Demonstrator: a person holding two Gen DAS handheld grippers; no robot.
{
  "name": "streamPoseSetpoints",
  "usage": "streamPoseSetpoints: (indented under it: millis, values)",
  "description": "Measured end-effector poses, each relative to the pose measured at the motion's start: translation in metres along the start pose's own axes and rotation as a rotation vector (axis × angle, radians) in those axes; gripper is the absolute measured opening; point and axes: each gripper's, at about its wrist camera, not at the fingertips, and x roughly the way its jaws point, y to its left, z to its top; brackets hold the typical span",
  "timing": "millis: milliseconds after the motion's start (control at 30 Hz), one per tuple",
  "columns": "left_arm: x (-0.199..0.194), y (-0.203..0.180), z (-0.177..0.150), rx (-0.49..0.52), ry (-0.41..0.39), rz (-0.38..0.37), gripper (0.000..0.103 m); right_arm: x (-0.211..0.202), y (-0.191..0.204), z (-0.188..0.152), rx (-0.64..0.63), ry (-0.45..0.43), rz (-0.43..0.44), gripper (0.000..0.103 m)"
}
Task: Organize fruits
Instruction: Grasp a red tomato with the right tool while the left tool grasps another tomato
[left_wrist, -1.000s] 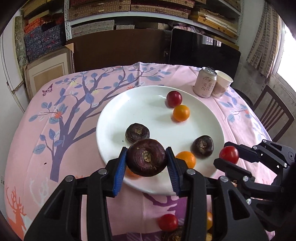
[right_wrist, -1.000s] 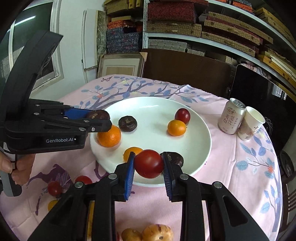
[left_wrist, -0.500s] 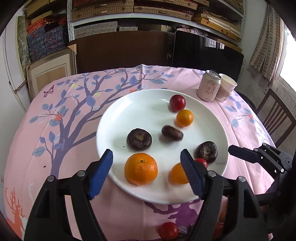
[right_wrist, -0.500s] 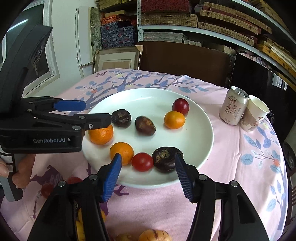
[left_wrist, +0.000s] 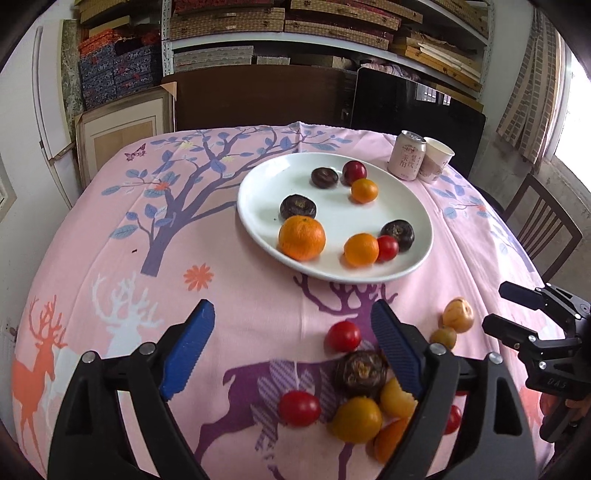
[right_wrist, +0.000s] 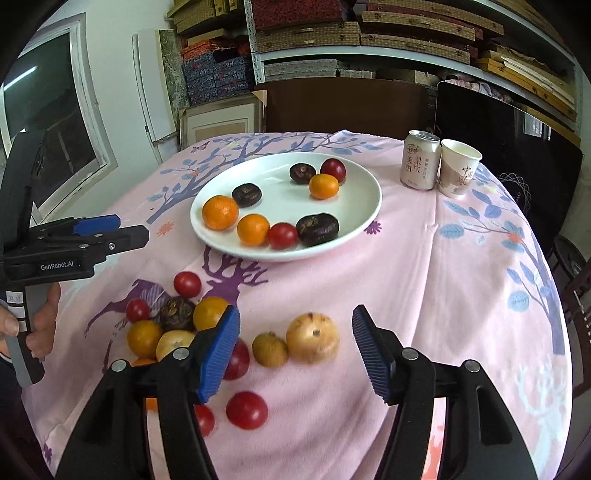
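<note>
White plate (right_wrist: 369, 206) holds fruit; left gripper (left_wrist: 291, 350), right gripper (right_wrist: 295, 347) wide, empty

Open cloth ahead-left of left gripper (left_wrist: 291, 350); fruit crowds its right side.

Loose fruit pile (left_wrist: 365, 391) sits against its right finger; plate (left_wrist: 258, 206) ahead blocks a straight push. Right gripper (right_wrist: 295, 350), jaws wide, has bare worktop (right_wrist: 461, 280) ahead-right; yellow fruit (right_wrist: 312, 337) lies between its fingers, can (right_wrist: 421, 159) and cup (right_wrist: 458, 168) stand far ahead.
</note>
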Motion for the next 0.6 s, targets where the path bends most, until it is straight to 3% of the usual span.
streamPoseSetpoints:
  millis: [300, 600]
  values:
    - [-0.018, 0.012, -0.055, -0.047, 0.031, -0.021, 0.085, -0.019, 0.033, -0.059, -0.046, 0.061, 0.032, 0.064]
    - [-0.029, 0.023, -0.078, -0.037, 0.038, 0.011, 0.085, -0.021, 0.06, -0.077, -0.086, 0.094, 0.058, 0.064]
